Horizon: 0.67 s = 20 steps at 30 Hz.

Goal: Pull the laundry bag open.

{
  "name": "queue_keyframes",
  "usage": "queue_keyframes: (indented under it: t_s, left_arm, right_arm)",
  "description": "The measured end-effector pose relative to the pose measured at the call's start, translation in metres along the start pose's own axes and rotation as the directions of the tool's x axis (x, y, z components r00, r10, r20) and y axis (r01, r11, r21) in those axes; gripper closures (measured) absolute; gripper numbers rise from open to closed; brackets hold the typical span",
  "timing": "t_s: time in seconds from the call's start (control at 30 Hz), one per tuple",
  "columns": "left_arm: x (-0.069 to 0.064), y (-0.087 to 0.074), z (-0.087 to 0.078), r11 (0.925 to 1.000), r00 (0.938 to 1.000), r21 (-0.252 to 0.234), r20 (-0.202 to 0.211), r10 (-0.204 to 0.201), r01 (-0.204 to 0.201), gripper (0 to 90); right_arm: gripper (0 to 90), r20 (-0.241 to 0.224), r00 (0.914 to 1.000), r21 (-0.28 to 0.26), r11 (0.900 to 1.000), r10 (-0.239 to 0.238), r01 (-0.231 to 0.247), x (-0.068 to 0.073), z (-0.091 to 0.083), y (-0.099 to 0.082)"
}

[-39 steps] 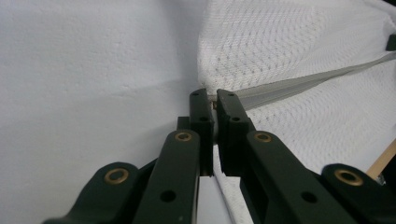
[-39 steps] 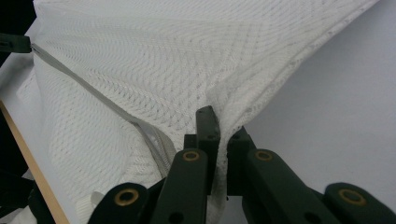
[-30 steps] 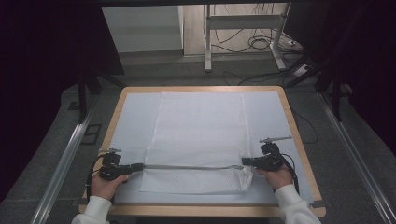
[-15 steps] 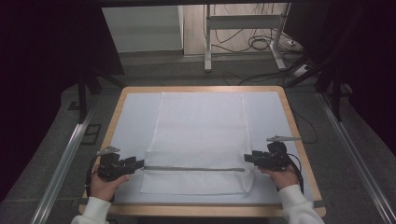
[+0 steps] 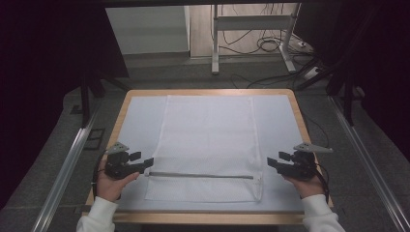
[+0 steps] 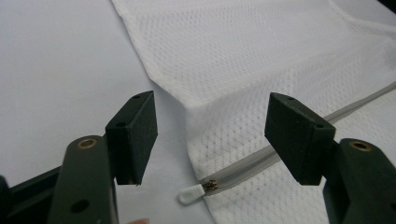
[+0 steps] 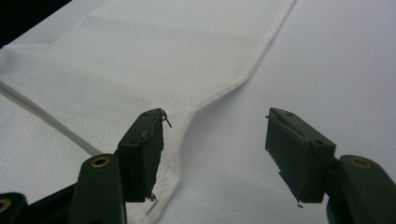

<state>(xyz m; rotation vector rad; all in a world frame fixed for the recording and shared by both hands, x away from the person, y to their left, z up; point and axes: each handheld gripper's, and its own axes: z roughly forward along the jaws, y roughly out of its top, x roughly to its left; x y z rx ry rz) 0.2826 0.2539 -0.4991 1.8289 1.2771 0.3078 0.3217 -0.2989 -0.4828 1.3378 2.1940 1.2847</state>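
Observation:
A white mesh bag lies flat on the white-covered table, and its grey zipper runs across near the front. My left gripper sits at the zipper's left end; my right gripper is just off the bag's right edge. Both sets of jaws have just been opening. In the left gripper view the left gripper is open above the bag's corner, and the white zipper pull lies loose below. In the right gripper view the right gripper is open over the bag's edge, with nothing pressed between the pads.
The table has a wooden rim. Metal rails run along the floor at the left and right. A desk frame and cables stand behind the table.
Both grippers, shut at the zipper's ends before, have opened and let the bag go. The right gripper drew away to the right off the bag; the left one lifted slightly.

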Motion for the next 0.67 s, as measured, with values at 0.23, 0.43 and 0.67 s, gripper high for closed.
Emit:
queue_keyframes:
  t_s: [0.23,0.43,0.67]
  left_arm:
    - [-0.0033,0.0014,-0.0016,1.0,1.0,-0.004,0.007,0.002,-0.002,34.7]
    - [-0.0012,0.0006,-0.0031,0.9998,0.9996,-0.007,0.018,-0.02,0.02,34.5]
    - [-0.0018,0.0011,-0.0019,0.9999,0.9996,0.001,0.021,-0.017,0.017,34.0]
  right_arm:
    - [35.8,0.01,0.9999,-0.014,0.9999,0.003,-0.003,-0.003,-0.0044,-0.0005]
    - [34.4,0.0,1.0,-0.007,0.9999,-0.007,0.007,-0.0021,-0.003,-0.0008]
    - [31.5,-0.006,0.9999,-0.018,0.9997,-0.015,0.015,-0.0011,-0.0033,-0.0004]
